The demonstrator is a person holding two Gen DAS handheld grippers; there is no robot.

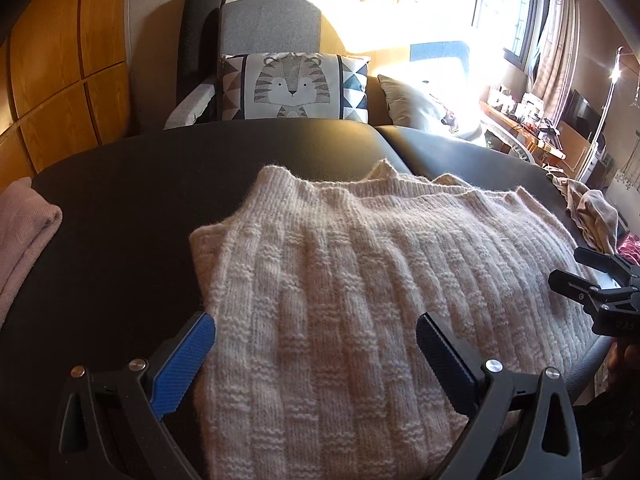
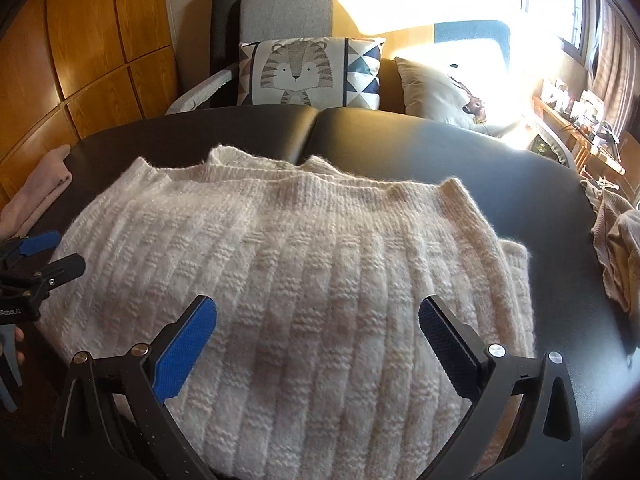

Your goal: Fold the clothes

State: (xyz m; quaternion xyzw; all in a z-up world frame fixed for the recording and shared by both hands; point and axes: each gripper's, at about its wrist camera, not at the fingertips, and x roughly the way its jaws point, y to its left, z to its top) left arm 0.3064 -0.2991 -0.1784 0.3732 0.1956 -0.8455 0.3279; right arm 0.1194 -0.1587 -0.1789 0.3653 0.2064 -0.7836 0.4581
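A fluffy white knitted sweater (image 1: 340, 280) is lying flat on a big black padded table (image 1: 132, 200). A seam is running across the middle of the table top. The left gripper (image 1: 316, 344) is hanging just over the near left part of the sweater, with its blue pads spread wide apart and nothing between them. The right gripper (image 2: 318, 330) is hanging over the near right part, wide open too and holding nothing.

A folded pink cloth (image 1: 24, 236) is sitting at the left edge of the table. A beige bundle of clothes (image 2: 620, 256) is lying at the right edge. Behind the table, a tiger cushion (image 2: 304, 72) is leaning on a grey chair (image 2: 286, 12). A grey pillow (image 2: 444, 92) is resting beside it. Wooden cupboard doors (image 1: 60, 60) are standing on the left. Bright sun is pouring in through a window (image 1: 512, 4) with curtains.
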